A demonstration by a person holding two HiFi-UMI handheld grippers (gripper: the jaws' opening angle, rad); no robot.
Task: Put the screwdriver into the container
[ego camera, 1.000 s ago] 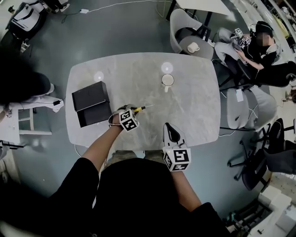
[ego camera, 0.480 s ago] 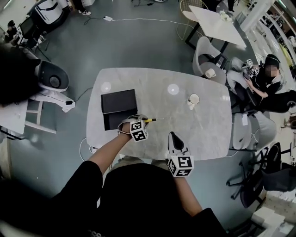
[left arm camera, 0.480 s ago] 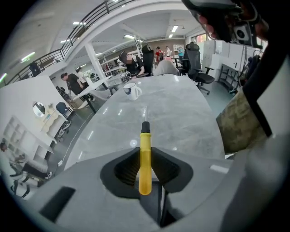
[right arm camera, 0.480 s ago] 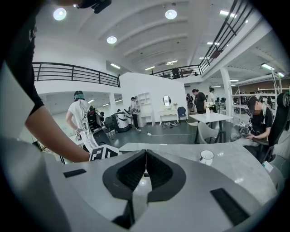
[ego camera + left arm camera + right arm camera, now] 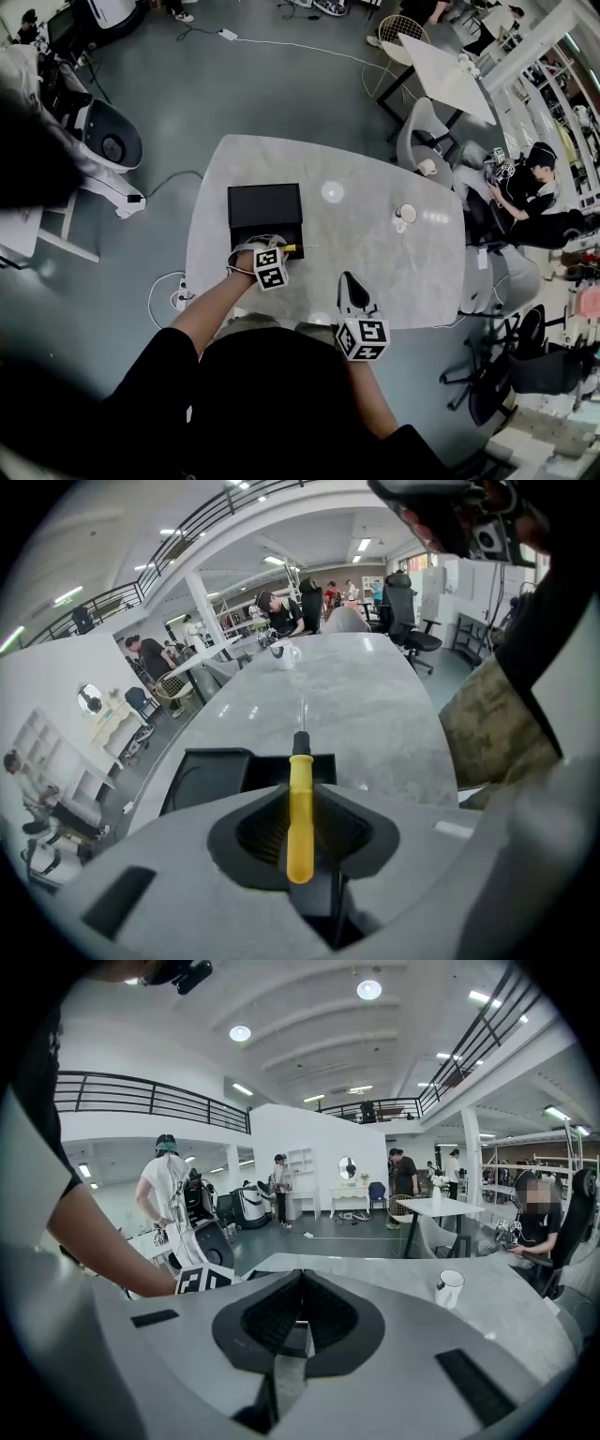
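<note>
While you hold the left gripper (image 5: 281,250) low over the tabletop (image 5: 375,253), its jaws sit narrow, clamped on the screwdriver (image 5: 299,808). The handle is smooth, rounded yellow plastic, and it lies along the groove between the ribbed black pads. A short black collar follows the handle, then a thin metal shaft that almost fades into the grey stone beyond.

The screwdriver is not in the container (image 5: 265,204). It hangs at the container's near edge, with the tip pointing past it across the tabletop. The container is matte black and boxy, with square corners. Your gripper cuts off its front, so you cannot tell how deep it is.

Your right gripper (image 5: 349,286) rests near the table's near edge, well apart from the left. Its jaws are pressed together with nothing between them.

The tabletop is pale grey with a marbled look, polished enough to catch light spots, and has rounded corners. A white mug (image 5: 406,214) stands toward the far right side. Your own torso hides the table's near edge in the head view.
</note>
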